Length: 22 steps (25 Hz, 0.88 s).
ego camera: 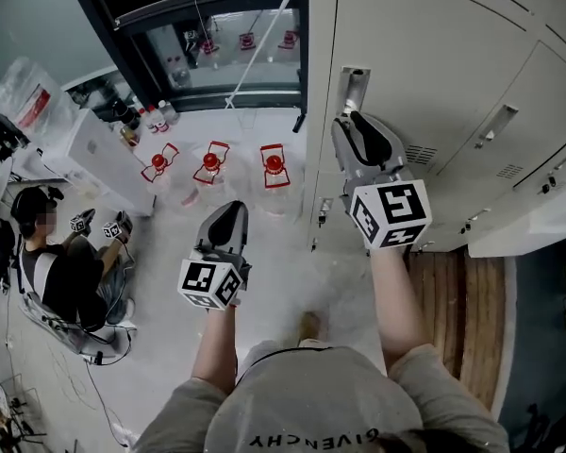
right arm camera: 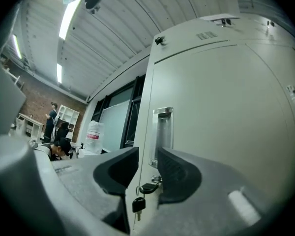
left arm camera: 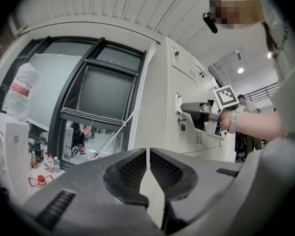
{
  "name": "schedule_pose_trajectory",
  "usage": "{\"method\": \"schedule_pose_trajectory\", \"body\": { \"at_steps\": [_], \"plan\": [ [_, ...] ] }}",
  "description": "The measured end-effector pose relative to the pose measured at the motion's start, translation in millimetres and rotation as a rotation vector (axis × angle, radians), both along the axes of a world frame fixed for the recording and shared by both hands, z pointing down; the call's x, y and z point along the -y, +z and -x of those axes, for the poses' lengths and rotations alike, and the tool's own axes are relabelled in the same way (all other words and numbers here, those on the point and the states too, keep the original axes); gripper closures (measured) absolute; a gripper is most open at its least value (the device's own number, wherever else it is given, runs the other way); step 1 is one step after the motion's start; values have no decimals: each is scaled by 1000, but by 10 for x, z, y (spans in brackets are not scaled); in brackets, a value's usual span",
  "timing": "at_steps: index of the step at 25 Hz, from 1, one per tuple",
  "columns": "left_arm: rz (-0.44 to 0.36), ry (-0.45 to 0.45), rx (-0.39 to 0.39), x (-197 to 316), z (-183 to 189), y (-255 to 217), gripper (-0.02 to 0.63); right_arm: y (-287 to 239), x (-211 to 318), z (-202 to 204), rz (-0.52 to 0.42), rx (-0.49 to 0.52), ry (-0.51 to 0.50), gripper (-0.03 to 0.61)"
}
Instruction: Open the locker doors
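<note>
The pale grey locker door (right arm camera: 221,132) stands shut. A recessed metal handle (right arm camera: 163,132) sits upright near its left edge. Just below the handle, a dark-headed key (right arm camera: 137,204) hangs from the lock.

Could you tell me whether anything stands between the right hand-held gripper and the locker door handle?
Nothing visible does. The right hand-held gripper, jaws open, faces the locker door handle; a key hangs from the lock below it, not across the path.

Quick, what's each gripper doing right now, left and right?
Left gripper: jaws closed, empty.
Right gripper: jaws open, holding nothing, facing the locker handle.
</note>
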<state>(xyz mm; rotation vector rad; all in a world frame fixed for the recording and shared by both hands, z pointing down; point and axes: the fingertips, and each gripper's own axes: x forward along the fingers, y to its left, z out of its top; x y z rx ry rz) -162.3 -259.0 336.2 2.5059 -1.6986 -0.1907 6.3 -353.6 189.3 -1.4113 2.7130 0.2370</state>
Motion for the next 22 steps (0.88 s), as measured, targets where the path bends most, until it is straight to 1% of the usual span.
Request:
{"method": "schedule_pose_trajectory", "body": {
  "at_steps": [3, 8, 13, 19, 22],
  "plan": [
    [-4, -10, 0, 7, -7, 19, 594, -40, 111, 48, -6, -33, 43, 465],
    [3, -35, -2, -39, 74, 48, 594, -35, 213, 143, 29, -71, 83, 460],
    [6, -44, -6, -69, 174, 56, 594, -16, 234, 189, 60, -39, 84, 460],
    [14, -11, -19, -107, 176, 65, 594, -17, 187, 197, 76, -46, 96, 450],
    [16, 5, -17, -161, 204, 40, 594, -12, 97, 181, 77, -30, 107, 462]
  ]
}}
